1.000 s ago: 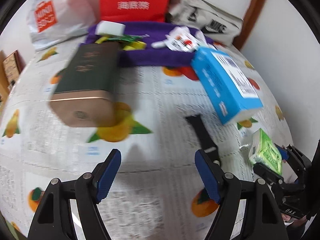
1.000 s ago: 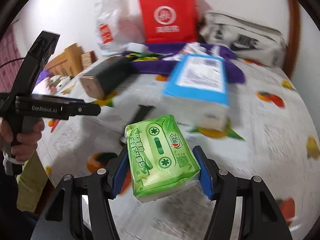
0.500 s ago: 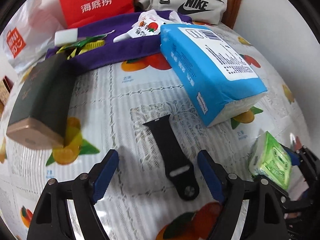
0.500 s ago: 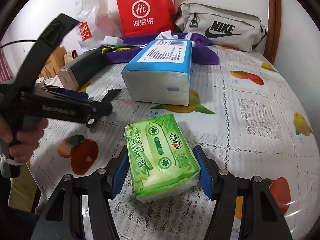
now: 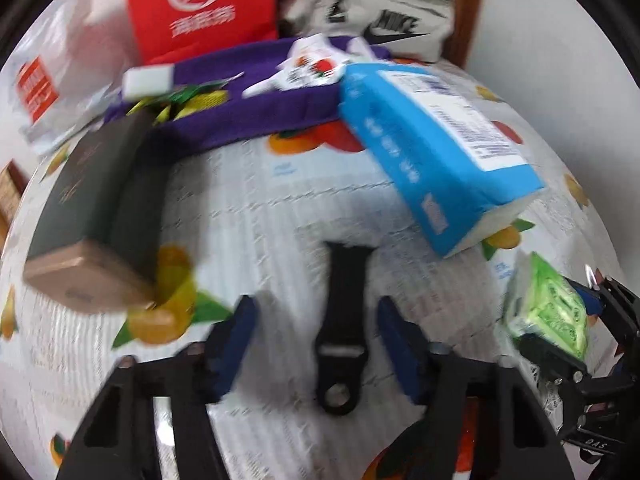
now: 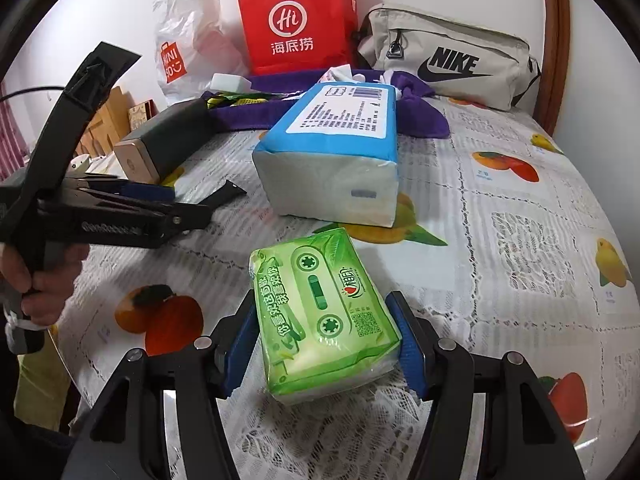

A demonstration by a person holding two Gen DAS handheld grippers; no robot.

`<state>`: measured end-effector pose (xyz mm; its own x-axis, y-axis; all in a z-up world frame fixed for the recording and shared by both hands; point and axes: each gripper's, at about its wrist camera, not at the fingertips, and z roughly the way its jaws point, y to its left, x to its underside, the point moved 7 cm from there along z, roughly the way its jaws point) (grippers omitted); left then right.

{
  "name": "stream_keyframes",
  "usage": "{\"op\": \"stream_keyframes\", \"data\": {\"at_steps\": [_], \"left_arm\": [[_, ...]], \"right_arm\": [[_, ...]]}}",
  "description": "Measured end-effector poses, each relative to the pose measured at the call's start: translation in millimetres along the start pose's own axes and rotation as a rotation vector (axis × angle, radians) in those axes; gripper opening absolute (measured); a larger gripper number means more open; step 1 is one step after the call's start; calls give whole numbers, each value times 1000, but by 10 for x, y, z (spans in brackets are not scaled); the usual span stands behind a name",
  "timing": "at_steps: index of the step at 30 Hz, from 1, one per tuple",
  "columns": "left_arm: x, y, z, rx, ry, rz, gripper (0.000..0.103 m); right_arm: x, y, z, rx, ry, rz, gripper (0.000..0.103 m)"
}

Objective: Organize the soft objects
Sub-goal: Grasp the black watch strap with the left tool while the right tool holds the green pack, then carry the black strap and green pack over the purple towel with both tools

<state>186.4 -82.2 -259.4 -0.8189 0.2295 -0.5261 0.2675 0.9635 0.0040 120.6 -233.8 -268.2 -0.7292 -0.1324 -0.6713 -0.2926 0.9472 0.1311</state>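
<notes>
Two grippers: left gripper [image 5: 316, 334] closing astride black strap [image 5: 341, 332], strap's long axis parallel to fingers (pads not yet touching); right gripper [image 6: 322, 342] clamps green tissue pack [image 6: 320, 312] above table [image 6: 500, 208].

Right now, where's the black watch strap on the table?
In the left wrist view the black watch strap lies flat on the tablecloth between the closing left gripper fingers, untouched, with the blue tissue pack behind it to the right.

red paper bag [image 6: 296, 24] and grey nike pouch [image 6: 448, 56] stand behind a dark box [image 6: 168, 140]
</notes>
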Motion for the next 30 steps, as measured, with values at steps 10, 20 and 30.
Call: {"op": "stream_keyframes", "data": {"at_steps": [10,20,30], "left_arm": [[25,-37,-97,85,-11,1,20],[167,239,-397,81,-36,-67,19],[297,582,-683,48,-69,-138,19]], "right_arm": [[-80,18,27,16,7,27,62],[-230,74,-132,31,-17,21,61],[-424,209,-289,38,-47,-3,61]]}}
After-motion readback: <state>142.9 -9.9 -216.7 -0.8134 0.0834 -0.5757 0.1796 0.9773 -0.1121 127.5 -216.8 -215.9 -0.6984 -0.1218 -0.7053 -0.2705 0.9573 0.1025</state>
